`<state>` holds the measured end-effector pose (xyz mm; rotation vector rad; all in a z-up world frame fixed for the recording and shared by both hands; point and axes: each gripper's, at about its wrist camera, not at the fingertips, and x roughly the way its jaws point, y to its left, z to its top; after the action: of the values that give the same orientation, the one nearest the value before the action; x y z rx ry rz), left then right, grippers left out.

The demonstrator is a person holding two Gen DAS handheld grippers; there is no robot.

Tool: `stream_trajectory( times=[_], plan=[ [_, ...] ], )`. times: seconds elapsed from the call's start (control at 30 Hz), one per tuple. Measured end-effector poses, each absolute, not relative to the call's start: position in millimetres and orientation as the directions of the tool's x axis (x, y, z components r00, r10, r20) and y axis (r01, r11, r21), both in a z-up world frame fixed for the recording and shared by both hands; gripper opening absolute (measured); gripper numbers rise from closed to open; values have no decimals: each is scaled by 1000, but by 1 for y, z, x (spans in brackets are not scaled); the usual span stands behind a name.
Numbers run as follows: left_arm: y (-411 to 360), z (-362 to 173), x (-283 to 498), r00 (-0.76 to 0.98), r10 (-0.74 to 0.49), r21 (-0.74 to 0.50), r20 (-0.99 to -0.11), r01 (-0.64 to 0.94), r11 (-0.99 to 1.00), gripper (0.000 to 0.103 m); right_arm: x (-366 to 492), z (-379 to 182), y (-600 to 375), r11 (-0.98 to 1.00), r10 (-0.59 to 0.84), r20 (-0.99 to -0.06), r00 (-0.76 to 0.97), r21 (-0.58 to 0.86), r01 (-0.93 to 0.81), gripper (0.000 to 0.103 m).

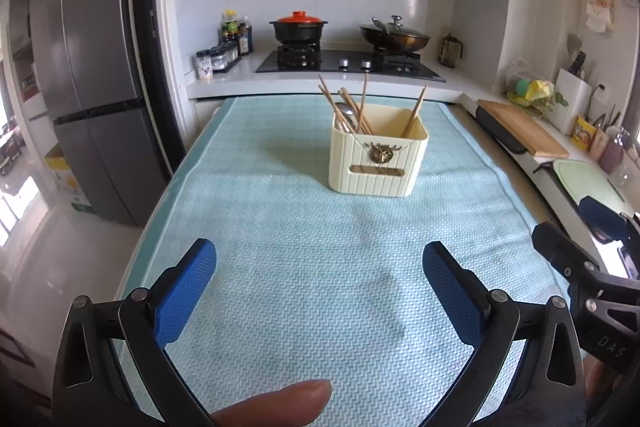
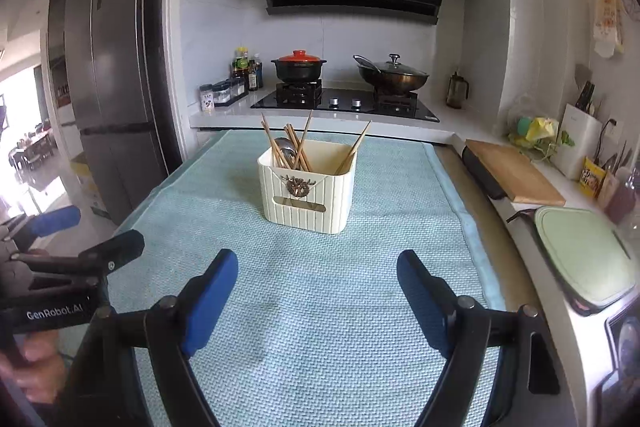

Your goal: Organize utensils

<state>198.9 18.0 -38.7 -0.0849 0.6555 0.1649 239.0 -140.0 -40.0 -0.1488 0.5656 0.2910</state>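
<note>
Both pairs of jaws stand wide apart with nothing between them: left gripper [image 1: 320,267] and right gripper [image 2: 318,277] hover over the mat [image 1: 280,227], well short of the holder [image 1: 378,157] ahead, neither clearly nearer. Chopsticks [image 1: 362,103] stand in it, long axes near upright, tips fanning upward, beside spoons [image 1: 346,113]

Bare blue mat [image 1: 304,267] lies open ahead of both my grippers. Only the cream utensil holder [image 1: 378,159] stands on it, chopsticks [image 1: 362,103] sticking up. My right side is hemmed by the counter [image 2: 560,307].
</note>
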Motion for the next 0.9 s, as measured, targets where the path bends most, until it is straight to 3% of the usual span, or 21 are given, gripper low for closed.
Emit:
stream_trajectory(
  times=[0.9],
  plan=[
    [15, -17, 169, 800, 151, -8, -581, -191, 982, 103, 207, -12, -132, 932, 274, -513, 814, -66, -355, 84]
  ],
)
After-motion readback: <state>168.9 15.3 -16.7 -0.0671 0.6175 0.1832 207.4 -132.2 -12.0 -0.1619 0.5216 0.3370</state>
